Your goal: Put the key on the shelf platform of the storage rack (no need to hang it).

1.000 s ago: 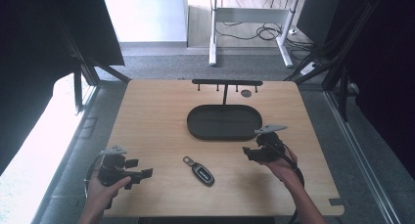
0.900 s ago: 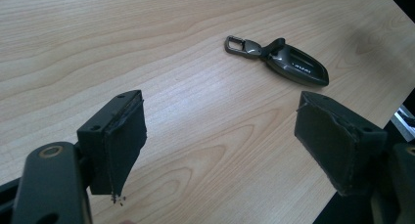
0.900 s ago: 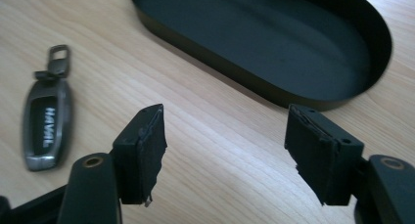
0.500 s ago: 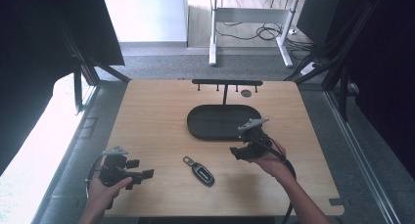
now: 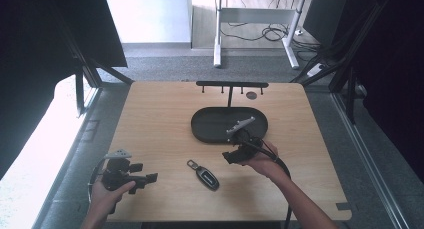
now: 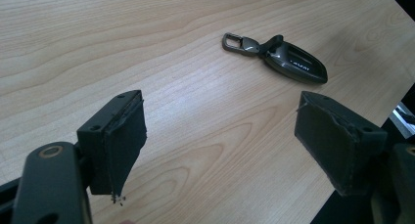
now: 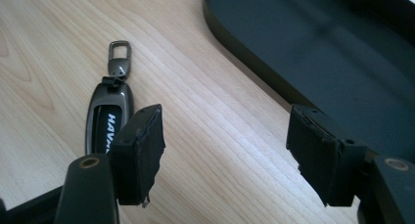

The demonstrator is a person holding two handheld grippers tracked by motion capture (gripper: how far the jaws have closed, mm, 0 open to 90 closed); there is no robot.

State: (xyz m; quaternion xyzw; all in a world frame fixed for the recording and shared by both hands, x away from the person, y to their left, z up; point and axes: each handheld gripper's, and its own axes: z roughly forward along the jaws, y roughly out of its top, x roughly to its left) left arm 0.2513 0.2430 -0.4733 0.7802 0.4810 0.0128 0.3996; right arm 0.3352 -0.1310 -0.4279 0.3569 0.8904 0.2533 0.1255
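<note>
A dark car key fob (image 5: 204,174) with a metal clip lies flat on the wooden table, near the front middle. My right gripper (image 5: 231,156) hovers open just right of it, below the tray's front rim. In the right gripper view the key fob (image 7: 108,117) lies partly behind the left jaw, and nothing sits between the jaws of the right gripper (image 7: 225,155). My left gripper (image 5: 148,178) is open at the front left corner. In the left gripper view the key fob (image 6: 286,59) lies well ahead of the open left gripper (image 6: 230,145).
A black oval tray (image 5: 210,124) sits behind the key, empty, its rim (image 7: 254,72) close to my right jaw. A black hook rack (image 5: 231,84) stands at the table's far edge beside a small dark disc (image 5: 251,95). The table's front edge is close to my left gripper.
My right gripper has moved left and forward from the tray's right end toward the key fob. The left gripper has stayed nearly still. The key has not moved.
</note>
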